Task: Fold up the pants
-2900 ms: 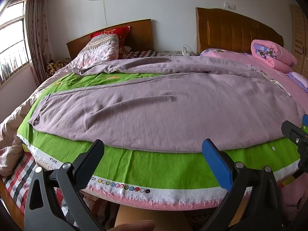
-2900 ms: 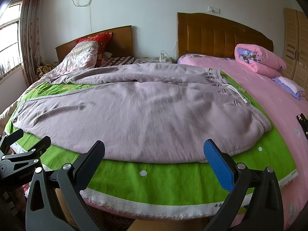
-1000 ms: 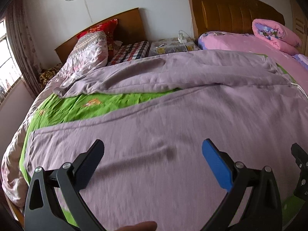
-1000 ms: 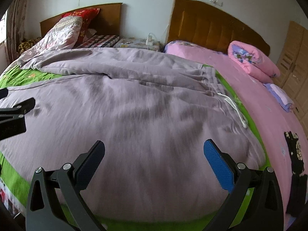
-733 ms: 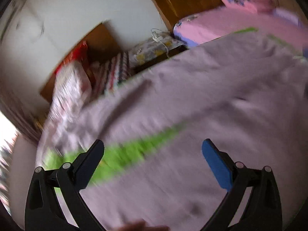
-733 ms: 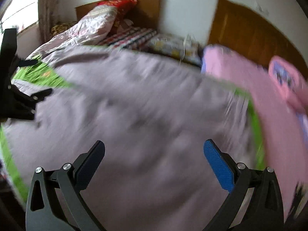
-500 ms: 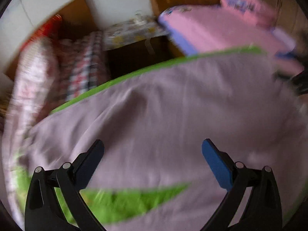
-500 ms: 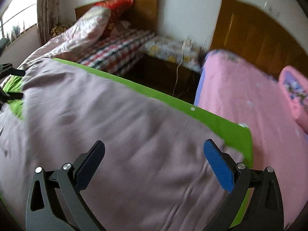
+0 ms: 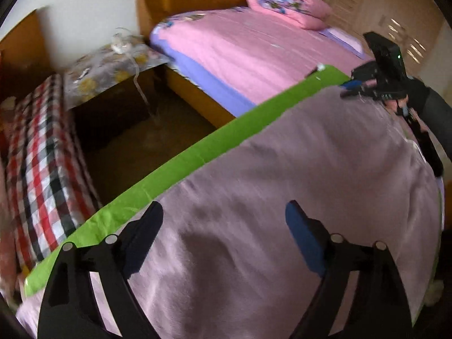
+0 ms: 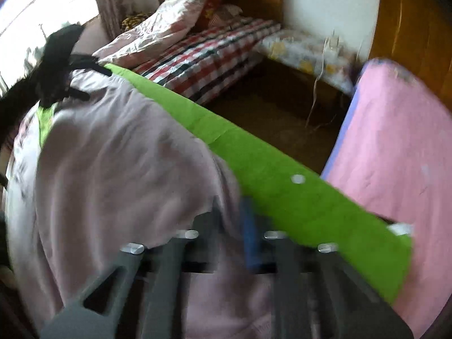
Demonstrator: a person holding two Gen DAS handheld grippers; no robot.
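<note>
The mauve pants [image 9: 282,186] lie spread on a green cloth [image 9: 197,147] over the bed. My left gripper [image 9: 223,226] is open and empty, low over the far part of the pants. My right gripper [image 10: 231,220] shows blurred, its jaws close together around the far edge of the pants [image 10: 113,169] near the waist. It also shows in the left wrist view [image 9: 353,90] at the pants' far right corner. The left gripper shows in the right wrist view [image 10: 76,87] at the far left.
A gap with dark floor [image 9: 135,130] lies beyond the green cloth [image 10: 268,186]. A pink bed [image 9: 254,45] with a rolled quilt [image 9: 285,2] stands to the right, a checked bed [image 10: 203,53] with pillows to the left, a nightstand [image 9: 113,65] between them.
Both grippers have moved forward across the pants to their far edge. The right gripper's jaws have closed from wide open onto the pants' edge. The left gripper stays open.
</note>
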